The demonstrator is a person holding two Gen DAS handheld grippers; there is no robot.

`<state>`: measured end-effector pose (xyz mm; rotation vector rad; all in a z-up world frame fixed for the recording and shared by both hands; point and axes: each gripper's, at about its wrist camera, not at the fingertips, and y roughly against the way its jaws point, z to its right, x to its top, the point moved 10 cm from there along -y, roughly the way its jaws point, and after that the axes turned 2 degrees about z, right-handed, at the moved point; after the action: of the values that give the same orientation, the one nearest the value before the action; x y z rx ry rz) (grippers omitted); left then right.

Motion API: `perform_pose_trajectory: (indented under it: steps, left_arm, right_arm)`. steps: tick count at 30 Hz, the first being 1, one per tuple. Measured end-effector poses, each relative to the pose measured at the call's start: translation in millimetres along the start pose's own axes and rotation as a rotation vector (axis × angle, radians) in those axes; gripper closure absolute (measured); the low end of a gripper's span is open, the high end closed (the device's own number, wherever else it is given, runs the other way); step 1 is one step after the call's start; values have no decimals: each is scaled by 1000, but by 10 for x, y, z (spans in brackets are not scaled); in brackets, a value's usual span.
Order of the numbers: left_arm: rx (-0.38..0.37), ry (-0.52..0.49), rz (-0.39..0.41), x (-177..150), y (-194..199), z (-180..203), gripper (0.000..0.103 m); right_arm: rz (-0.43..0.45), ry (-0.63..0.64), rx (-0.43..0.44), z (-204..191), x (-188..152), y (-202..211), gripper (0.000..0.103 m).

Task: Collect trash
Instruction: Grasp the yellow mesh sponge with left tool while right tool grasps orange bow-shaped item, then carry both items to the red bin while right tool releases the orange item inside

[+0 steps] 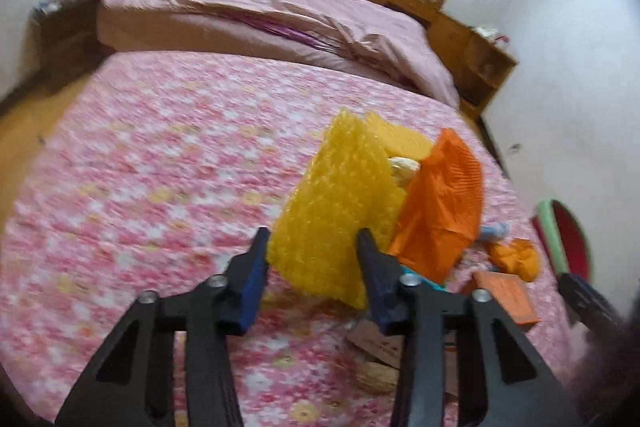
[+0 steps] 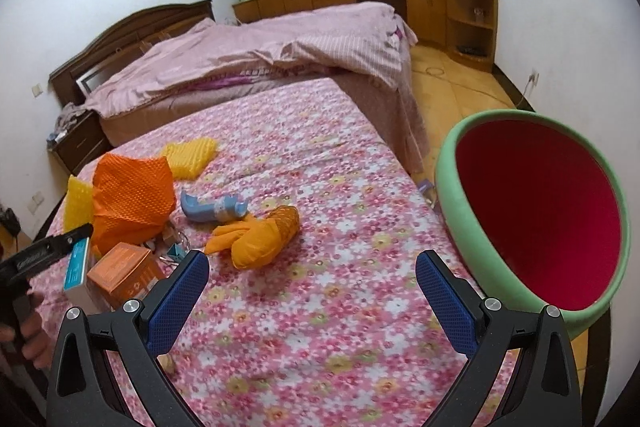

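I am holding my left gripper [image 1: 312,247] over the bed [image 1: 160,167], its jaws standing a little apart with the yellow bubble wrap [image 1: 332,211] between them; the blur is keeping me from telling whether the pads are actually pressing on the sheet. The wrap is standing up on edge in the lower middle of the left wrist view, its long axis running from the jaws up toward the upper right of the frame. Just to its right an orange mesh sheet [image 1: 440,203] is leaning against it, also upright. In the right wrist view my right gripper [image 2: 312,287] is hovering with its jaws wide apart, gripping nothing, above the flowered pink cover. Ahead of it, near the middle of the frame, a crumpled orange wrapper [image 2: 256,235] is lying with its long axis slanting from lower left to upper right, and a blue tube [image 2: 212,207] is lying just above it, nearly level. At the lower left an orange box [image 2: 124,271] and a teal and white box [image 2: 76,271] are sitting side by side. A green bin [image 2: 452,179] with a red inside is tilting its mouth toward me at the right.
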<state>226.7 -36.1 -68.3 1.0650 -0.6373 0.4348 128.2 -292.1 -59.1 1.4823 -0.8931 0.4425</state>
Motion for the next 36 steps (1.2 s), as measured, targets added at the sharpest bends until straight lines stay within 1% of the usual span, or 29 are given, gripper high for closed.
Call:
perform_pose_trajectory:
  steps: [1,2,3,6,8,9,10,11,13,14,15,16,20,24,31,36]
  left_arm:
    - [-29,-1,11,9,20,14,70]
    - [-44,-6,18,14,32,36,75]
    - [-61,-11,26,12,45,58,78]
    - [-110,-19,37,-26,70,124,83]
    - [-144,-13,38,-49,105,164,84]
    - [-159,-10,40,-52,124,179,85]
    - [-175,-6,50,-16,147,177,85]
    - [-183,-4,60,-4,178,181,85]
    - [-193,-1,93,52,292,175,85]
    - [-193,-2,106,76,331,171,85]
    - [-191,-3,118,102,380,162,85]
    - [-186,-5,135,138,431,150,85]
    - [-174,-12,169,207,593,166,85]
    - [-165,-8,196,227,778,196,85]
    - [-151,-18,242,243,1118,414,85]
    - [-151,-30,253,218,1295,604,85]
  right_arm:
    - [-1,-1,-8,-22,11,-23,1]
    - [-7,0,-14,-35,15,-45,1]
    - [-12,1,-16,-58,20,-70,1]
    - [-25,5,-17,-112,15,-117,1]
    - [-30,5,-14,-151,8,-151,4]
    - [-36,2,-12,-164,3,-176,11]
    - [-43,-3,-10,-174,-4,-203,21]
    - [-55,-10,-9,-176,-19,-235,26]
    - [-78,-18,-6,-174,-52,-287,51]
    - [-86,-19,-2,-174,-65,-303,56]
    - [-93,-18,0,-174,-80,-313,69]
    - [-100,-15,1,-172,-98,-313,77]
    - [-90,-19,13,-160,-124,-214,81]
    - [-46,-26,26,-139,-86,-8,83]
    - [30,-31,50,-112,-1,367,83]
    - [73,-60,62,8,63,622,83]
